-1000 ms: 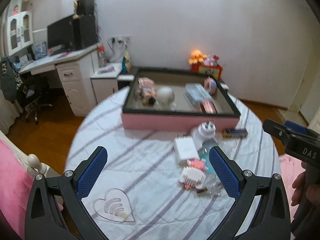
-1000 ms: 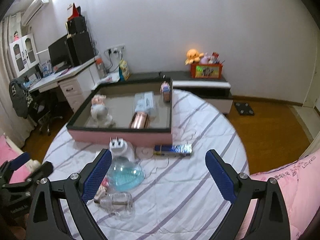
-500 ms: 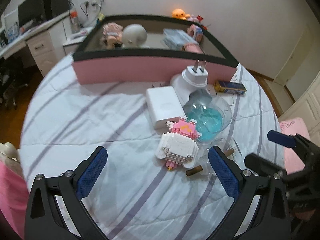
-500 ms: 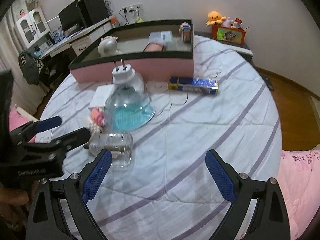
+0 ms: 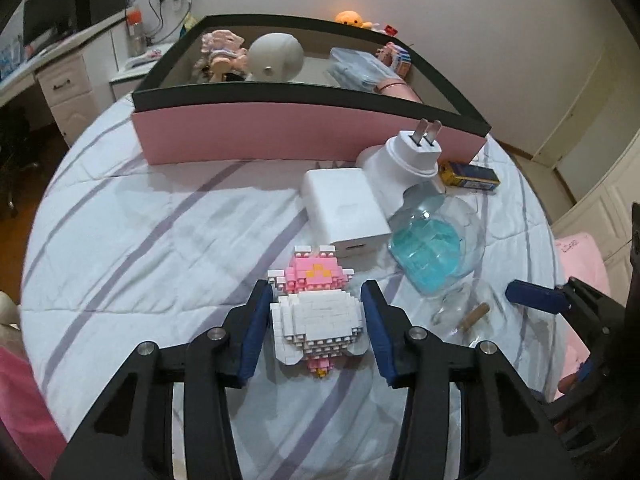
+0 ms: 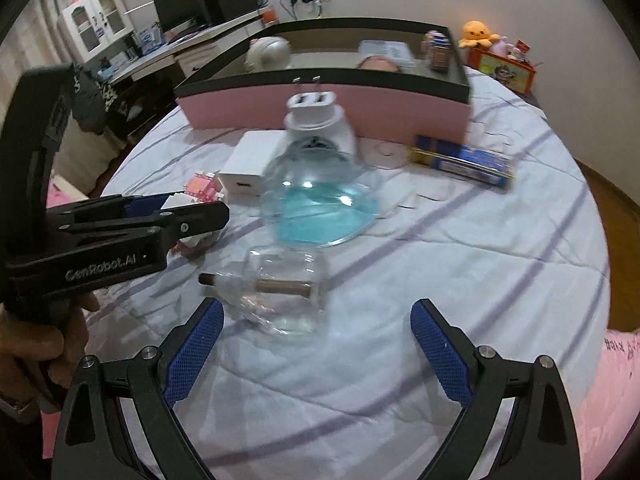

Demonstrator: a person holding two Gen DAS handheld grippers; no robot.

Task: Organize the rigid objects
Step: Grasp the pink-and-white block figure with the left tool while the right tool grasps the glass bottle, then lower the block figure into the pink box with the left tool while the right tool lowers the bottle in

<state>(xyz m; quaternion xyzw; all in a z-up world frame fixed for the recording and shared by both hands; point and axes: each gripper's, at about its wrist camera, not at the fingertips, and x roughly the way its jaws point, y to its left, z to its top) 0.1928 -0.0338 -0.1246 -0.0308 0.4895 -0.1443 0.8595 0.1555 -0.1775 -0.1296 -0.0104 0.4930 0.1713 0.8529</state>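
A pink-and-white brick figure point(image 5: 316, 320) lies on the striped white cloth. My left gripper point(image 5: 316, 286) straddles it with its jaws closing, and both blue pads touch the figure's sides. From the right wrist view the left gripper point(image 6: 192, 210) shows at the left, with the figure point(image 6: 200, 188) partly hidden behind it. My right gripper point(image 6: 318, 308) stands open just above a clear corked glass bottle point(image 6: 280, 288) lying on its side, nothing between its pads. One right fingertip point(image 5: 532, 296) reaches in at the right of the left wrist view.
A pink box with a dark rim point(image 5: 280, 132) holding several items stands at the back of the round table. In front of it lie a white charger block point(image 5: 344, 210), a white plug adapter point(image 5: 412, 152), a flask of blue liquid point(image 5: 432, 248) and a blue packet point(image 5: 472, 174).
Both grippers have come down toward the table and tilted downward. The left jaws have narrowed from wide open onto the brick figure. The right jaws stay wide.
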